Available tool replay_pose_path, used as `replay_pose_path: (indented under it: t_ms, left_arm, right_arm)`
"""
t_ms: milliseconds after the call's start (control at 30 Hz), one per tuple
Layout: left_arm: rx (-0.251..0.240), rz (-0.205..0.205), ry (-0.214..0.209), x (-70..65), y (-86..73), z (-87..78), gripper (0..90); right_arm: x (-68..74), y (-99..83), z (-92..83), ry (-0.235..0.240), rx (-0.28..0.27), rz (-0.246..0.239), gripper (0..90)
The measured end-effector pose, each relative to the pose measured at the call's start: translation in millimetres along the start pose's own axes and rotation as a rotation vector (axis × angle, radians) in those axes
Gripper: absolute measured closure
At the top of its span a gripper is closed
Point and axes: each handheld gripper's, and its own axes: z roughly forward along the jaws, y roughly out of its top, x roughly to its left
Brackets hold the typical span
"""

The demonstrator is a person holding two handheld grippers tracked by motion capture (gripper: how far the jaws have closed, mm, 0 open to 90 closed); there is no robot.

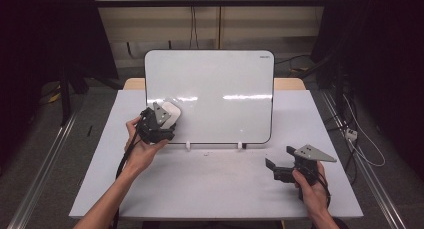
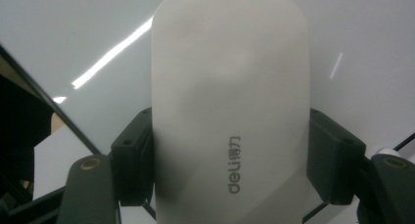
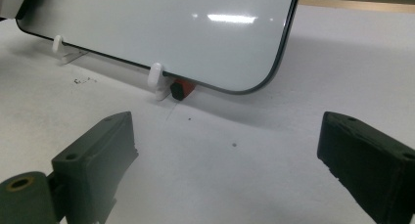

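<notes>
Standing propped on the white surface (image 1: 210,184), whiteboard (image 1: 220,94) on small white clips (image 3: 155,79). Pressed to its lower left corner, white Deli eraser (image 2: 230,111), clamped between left gripper (image 1: 159,120) fingers (image 2: 132,160). Resting near front right, right gripper (image 1: 280,159), fingers (image 3: 98,150) apart.

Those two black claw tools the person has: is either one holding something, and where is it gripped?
The left gripper clamps a white board eraser across its long sides, near its lower end, against the whiteboard. The right gripper is open and holds nothing.
</notes>
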Motion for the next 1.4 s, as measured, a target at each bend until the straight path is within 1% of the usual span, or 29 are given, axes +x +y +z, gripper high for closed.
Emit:
replay_pose_path:
  t_ms: [33,133,200,433,500,533,567,633,667,700,800,867,933,1000,1033,1067,1100,1167,1200,1233,1267,1300,1333,1400]
  left_arm:
    - [-0.002,0.008,0.015,-1.8,-0.1,1.1,30.8]
    - [0.006,0.006,0.021,-2.6,1.1,0.3,30.8]
    - [0.0,0.002,0.032,-3.7,0.5,0.9,30.8]
    - [0.002,0.004,0.022,-3.0,0.8,0.4,30.3]
    - [-0.011,-0.016,0.014,-2.3,0.4,1.0,30.1]
    - [-0.01,-0.015,0.011,-1.6,0.6,0.2,30.0]
    - [-0.015,-0.018,0.003,-1.0,0.8,-0.7,29.5]
    - [-0.034,-0.017,0.005,-1.1,1.7,-3.9,25.1]
    - [-0.041,-0.024,0.013,-1.8,1.7,-4.7,22.0]
    - [-0.028,-0.015,0.006,-1.3,1.8,-5.3,19.7]
    - [-0.017,-0.021,-0.013,-3.9,0.9,-3.6,12.2]
    - [-0.02,-0.019,-0.034,-3.8,1.6,-5.4,11.2]
    - [-0.041,-0.032,-0.032,-2.8,2.4,-6.9,8.4]
    - [-0.052,-0.052,-0.045,-0.9,2.1,-8.8,5.3]
    - [-0.047,-0.054,-0.055,0.5,1.8,-10.0,5.2]
    - [-0.048,-0.066,-0.056,1.9,1.4,-10.6,5.2]
    - [-0.047,-0.065,-0.065,3.6,1.0,-12.2,5.1]
    - [-0.056,-0.089,-0.068,5.5,0.2,-15.5,5.1]
    - [-0.063,-0.105,-0.08,6.3,-0.3,-16.9,5.1]
    - [-0.075,-0.122,-0.114,8.5,-1.0,-19.1,5.0]
    - [-0.098,-0.138,-0.143,9.9,-2.6,-21.6,5.0]
    - [-0.104,-0.153,-0.155,10.3,-3.7,-22.7,4.8]
    - [-0.097,-0.167,-0.155,10.8,-4.4,-23.4,4.4]
    - [-0.103,-0.18,-0.176,10.8,-6.1,-24.2,4.5]
  right_arm:
    - [0.0,-0.1,-0.4,0.002,-0.003,-0.001,7.2]
    - [-0.3,-0.4,-1.2,0.002,-0.004,0.001,7.2]
    - [-1.2,-0.2,-1.1,-0.001,-0.003,0.005,7.2]
    - [-0.5,0.5,0.2,0.003,-0.005,0.004,7.3]
    - [-0.7,0.5,0.4,0.004,-0.005,0.006,7.3]
    - [-0.6,0.4,0.6,0.003,-0.004,0.007,7.2]
    - [-0.9,0.4,0.6,0.003,-0.004,0.01,7.3]
    - [-0.8,0.9,0.0,0.0,-0.01,0.012,7.3]
    - [-0.4,1.0,-0.3,0.0,-0.011,0.014,7.3]
    - [0.0,1.0,-0.6,0.003,-0.011,0.013,7.1]
    - [1.5,1.6,-1.0,0.002,-0.011,0.008,7.1]
    - [2.8,1.9,-0.9,0.001,-0.012,0.001,7.0]
    - [3.4,2.0,0.2,0.006,-0.007,-0.003,6.9]
    - [3.0,2.3,0.7,0.005,-0.006,0.001,7.1]
    - [3.0,2.4,0.6,0.005,-0.008,-0.001,7.0]
    - [3.1,2.4,0.7,0.005,-0.007,-0.001,7.0]
    - [3.3,2.4,0.9,0.005,-0.006,-0.006,7.0]
    - [3.3,2.4,0.9,0.006,-0.006,-0.005,7.0]
    - [3.4,2.4,1.0,0.006,-0.006,-0.005,7.0]
    - [3.4,2.4,1.2,0.006,-0.005,-0.005,7.0]
    - [3.5,2.4,1.2,0.005,-0.005,-0.006,7.0]
    - [3.6,2.4,1.3,0.007,-0.004,-0.005,7.0]
    - [3.5,2.3,1.5,0.008,-0.002,-0.009,7.0]
    - [3.7,2.2,1.9,0.009,-0.001,-0.009,7.0]
